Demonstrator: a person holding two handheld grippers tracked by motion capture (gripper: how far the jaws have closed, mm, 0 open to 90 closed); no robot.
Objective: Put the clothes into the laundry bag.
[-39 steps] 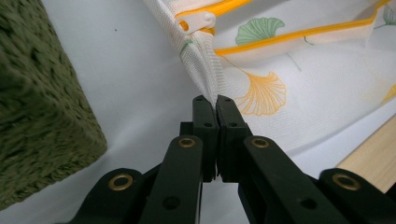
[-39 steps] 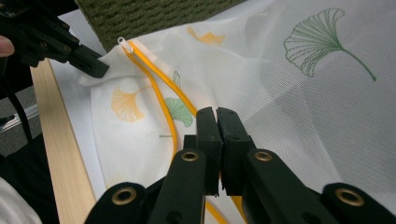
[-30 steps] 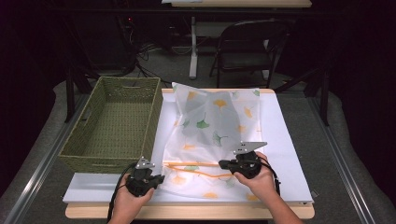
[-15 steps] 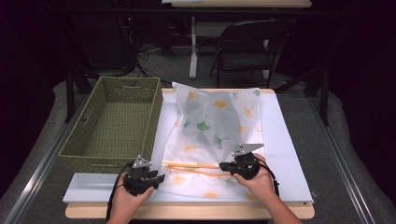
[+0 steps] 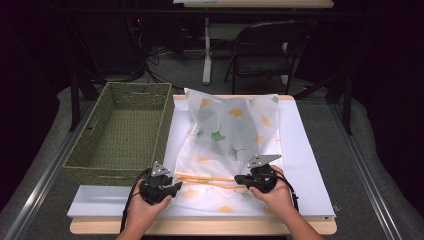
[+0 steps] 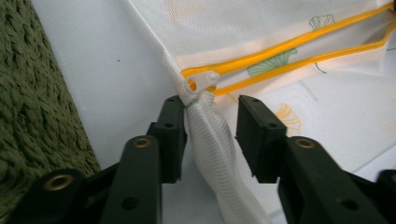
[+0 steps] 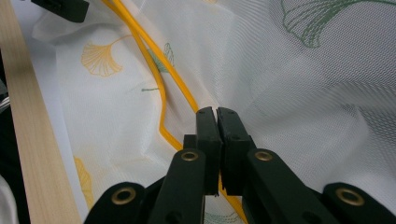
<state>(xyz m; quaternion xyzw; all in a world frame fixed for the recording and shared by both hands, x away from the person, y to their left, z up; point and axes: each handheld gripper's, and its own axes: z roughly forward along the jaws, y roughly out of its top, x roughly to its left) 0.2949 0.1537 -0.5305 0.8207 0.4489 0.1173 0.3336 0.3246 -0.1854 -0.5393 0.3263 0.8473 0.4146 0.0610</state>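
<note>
A white mesh bag [image 5: 232, 130] printed with ginkgo leaves lies flat on the white board [image 5: 305, 165]. Its yellow zipper [image 5: 205, 180] runs across the near end. My left gripper [image 5: 175, 186] is at the zipper's left end. In the left gripper view it [image 6: 210, 105] stands open, with a ridge of bag fabric [image 6: 212, 140] between its jaws and the white zipper pull [image 6: 198, 83] just beyond the tips. My right gripper [image 5: 238, 179] is at the zipper's right end. In the right gripper view it [image 7: 216, 112] is shut on the mesh beside the yellow zipper [image 7: 154, 70].
A green woven basket [image 5: 122, 132] stands on the left, against the board; its wall [image 6: 28, 93] is close to my left gripper. The table's wooden front edge [image 5: 200, 226] runs just under my hands. A folding chair [image 5: 265, 50] stands beyond the table.
Both hands have held nearly still at the zipper's two ends. The left gripper has crept slightly right towards the bag's corner.
</note>
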